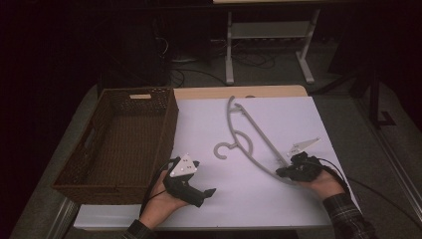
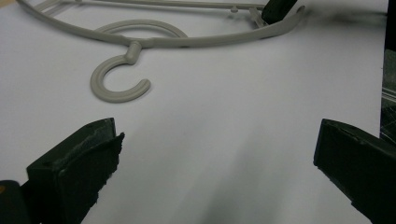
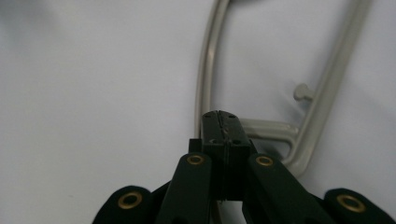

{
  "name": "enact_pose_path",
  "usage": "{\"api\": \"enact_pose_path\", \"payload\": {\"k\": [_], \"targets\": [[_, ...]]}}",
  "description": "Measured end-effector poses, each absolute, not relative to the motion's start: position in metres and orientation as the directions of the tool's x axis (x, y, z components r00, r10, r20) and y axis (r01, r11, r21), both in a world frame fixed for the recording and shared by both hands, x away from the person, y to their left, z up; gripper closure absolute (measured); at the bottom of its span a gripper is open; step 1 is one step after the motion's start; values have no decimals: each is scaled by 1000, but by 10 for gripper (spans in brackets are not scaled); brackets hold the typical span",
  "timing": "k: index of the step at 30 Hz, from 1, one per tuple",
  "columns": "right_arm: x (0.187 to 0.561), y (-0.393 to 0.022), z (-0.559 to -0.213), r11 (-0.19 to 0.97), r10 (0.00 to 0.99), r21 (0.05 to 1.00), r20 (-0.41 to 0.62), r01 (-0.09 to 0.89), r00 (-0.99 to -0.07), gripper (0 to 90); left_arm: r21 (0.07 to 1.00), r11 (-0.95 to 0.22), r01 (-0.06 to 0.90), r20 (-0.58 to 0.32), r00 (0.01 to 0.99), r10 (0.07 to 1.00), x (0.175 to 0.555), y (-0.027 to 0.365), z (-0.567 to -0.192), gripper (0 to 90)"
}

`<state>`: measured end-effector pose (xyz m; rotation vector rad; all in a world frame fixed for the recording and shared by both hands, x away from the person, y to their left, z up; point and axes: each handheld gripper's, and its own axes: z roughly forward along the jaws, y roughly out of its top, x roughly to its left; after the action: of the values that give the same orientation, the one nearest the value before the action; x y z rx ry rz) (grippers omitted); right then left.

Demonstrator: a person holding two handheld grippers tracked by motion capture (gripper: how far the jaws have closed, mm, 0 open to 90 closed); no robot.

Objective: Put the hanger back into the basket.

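The grey plastic hanger [image 1: 249,137] looks light, stiff and rather slick, so a pinch on its thin bar near one end seems the surest hold. It lies flat on the white worktop [image 1: 298,114], slanting from the far edge toward the near right corner, hook curling left. The right gripper [image 1: 281,172] has its jaws pressed together on the hanger's near end; the left gripper [image 1: 211,191] rests near the basket [image 1: 119,189], jaws spread.
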<state>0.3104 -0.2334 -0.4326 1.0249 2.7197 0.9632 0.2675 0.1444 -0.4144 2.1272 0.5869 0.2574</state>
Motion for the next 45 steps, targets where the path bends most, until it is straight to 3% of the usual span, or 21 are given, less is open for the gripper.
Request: {"api": "enact_pose_path", "payload": {"k": [10,23,32,33,34,36,37,38,41,45], "targets": [[304,-191,-433,613,530,597,175,518,-830,896,811,-493,316,-31,864,502,268,146,-414,0],[297,-100,-436,658,381,637,179,403,-907,896,810,-494,317,-29,862,505,268,146,-414,0],[296,-109,-424,597,420,697,151,398,-895,889,804,-488,339,-44,853,520,270,146,-415,0],[295,-124,-418,555,460,726,139,406,-877,785,801,-489,345,-47,851,523,271,145,-415,0],[294,-131,-416,539,484,734,131,413,-865,785,798,-490,350,-46,847,530,272,144,-414,0],[292,-139,-416,534,500,736,122,416,-857,700,791,-498,355,-37,840,541,276,142,-413,0],[289,-152,-415,532,524,736,101,418,-846,577,788,-502,357,-32,837,546,278,140,-413,1],[289,-152,-415,532,524,736,101,418,-846,577,783,-506,363,-28,832,554,281,139,-413,1],[284,-168,-414,513,556,742,97,432,-826,437,775,-495,393,-46,817,575,294,130,-412,1],[275,-184,-412,486,587,756,88,437,-805,335,767,-498,404,-55,815,577,311,116,-413,3]]}}
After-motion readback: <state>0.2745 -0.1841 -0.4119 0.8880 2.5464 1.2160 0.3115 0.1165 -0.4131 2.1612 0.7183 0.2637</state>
